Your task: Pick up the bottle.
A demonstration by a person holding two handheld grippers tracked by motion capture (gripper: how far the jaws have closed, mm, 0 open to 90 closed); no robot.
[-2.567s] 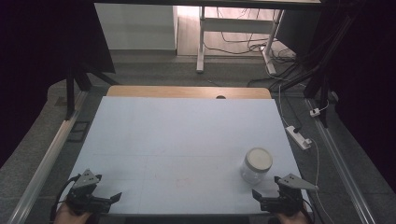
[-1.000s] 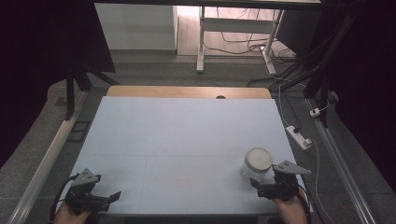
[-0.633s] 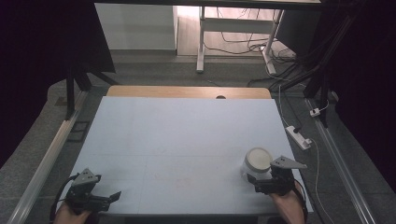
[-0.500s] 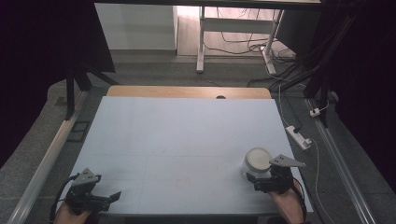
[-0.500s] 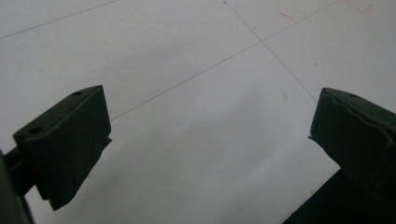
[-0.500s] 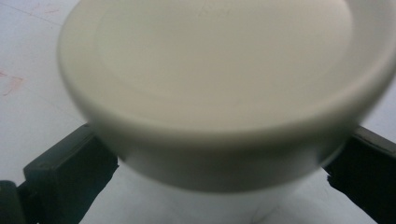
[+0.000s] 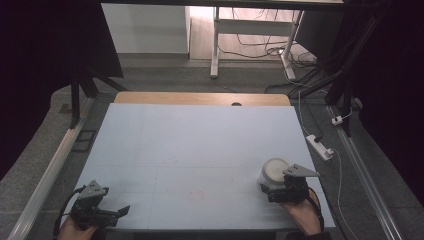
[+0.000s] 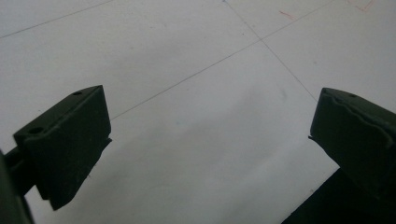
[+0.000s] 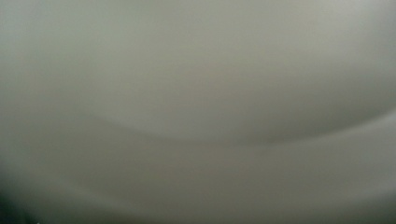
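Observation:
A white jar with a pale lid stands near the front right of the light blue table top. My right gripper is pressed up against the jar's near side, its grey plate just beside the lid. The jar's blurred white surface sits very close to the lens in the right gripper view, and the jaws are hidden there. My left gripper rests at the front left corner. Its two black jaws stand wide apart over bare table, with nothing between them.
The table's front edge lies just under both hands. A bare wooden strip runs along the far edge. On the floor to the right lie a white power strip and cables. A metal rail runs along the left side.
My right gripper has slid forward and a little left, from the front right corner up against the jar. The left gripper has stayed where it was.

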